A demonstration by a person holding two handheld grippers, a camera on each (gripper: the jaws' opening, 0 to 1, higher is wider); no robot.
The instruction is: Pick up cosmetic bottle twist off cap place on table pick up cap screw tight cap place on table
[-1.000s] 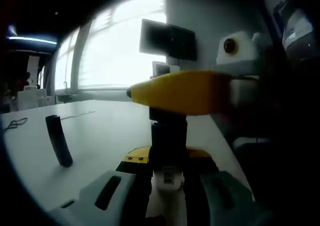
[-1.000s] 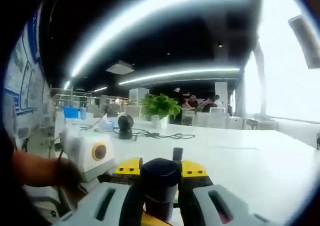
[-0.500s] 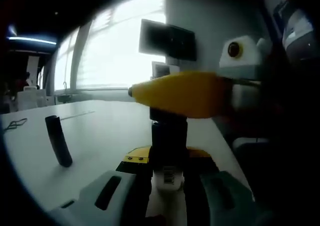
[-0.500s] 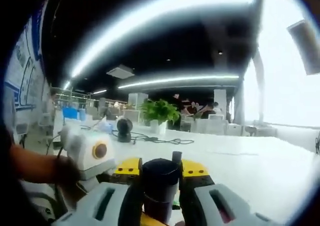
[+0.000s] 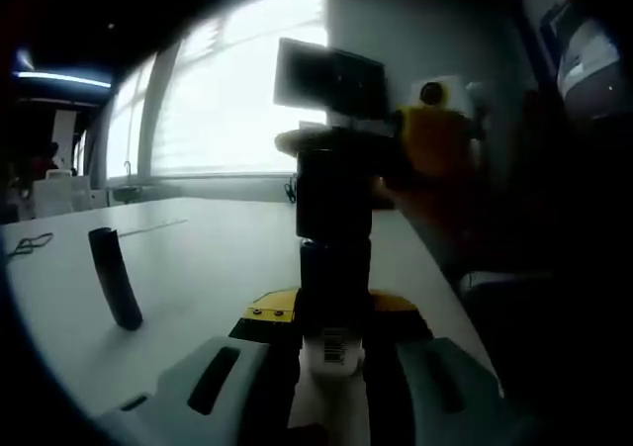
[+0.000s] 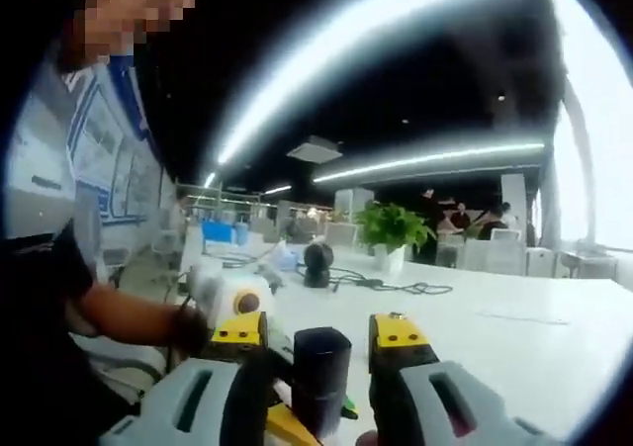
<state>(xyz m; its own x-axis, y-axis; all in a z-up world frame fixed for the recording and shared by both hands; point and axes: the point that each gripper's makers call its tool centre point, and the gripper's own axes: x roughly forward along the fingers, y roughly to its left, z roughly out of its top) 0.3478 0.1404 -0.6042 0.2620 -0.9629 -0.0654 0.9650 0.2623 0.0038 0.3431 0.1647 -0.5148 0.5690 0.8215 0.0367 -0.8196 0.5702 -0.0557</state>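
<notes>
Right gripper (image 5: 435, 144) has swung since half a second ago: in the left gripper view its yellow jaw no longer lies across the front of the bottle, and now sits blurred off to the right of the cap. In the right gripper view the jaws, clamped on the cap before, now stand apart, with a gap showing on the cap's right side.

White table (image 5: 198, 258) stretches behind, bright window (image 5: 218, 100) beyond it, dark wall screen (image 5: 331, 75) to the window's right.

Left gripper (image 5: 331, 352) clamps the bottle (image 5: 334, 288) low on its body, near the white barcode label. Bottle is upright, raised off the table, between the jaws at the centre of the view. Black cap (image 5: 334, 184) sits on top of the bottle; can't tell whether it's threaded down or loose.

Right gripper view: right gripper (image 6: 321, 367) jaws straddle the cap (image 6: 319, 377), spread, not squeezing it. Left gripper (image 6: 232, 303) shows at left with the person's hand (image 6: 188, 327) and forearm behind it.

Small stuff: a dark curved object (image 5: 116, 278) stands on the table left of the bottle, well apart. Potted plant (image 6: 396, 233), a round black device (image 6: 318, 263) and a cable (image 6: 396, 286) sit on the far table.
</notes>
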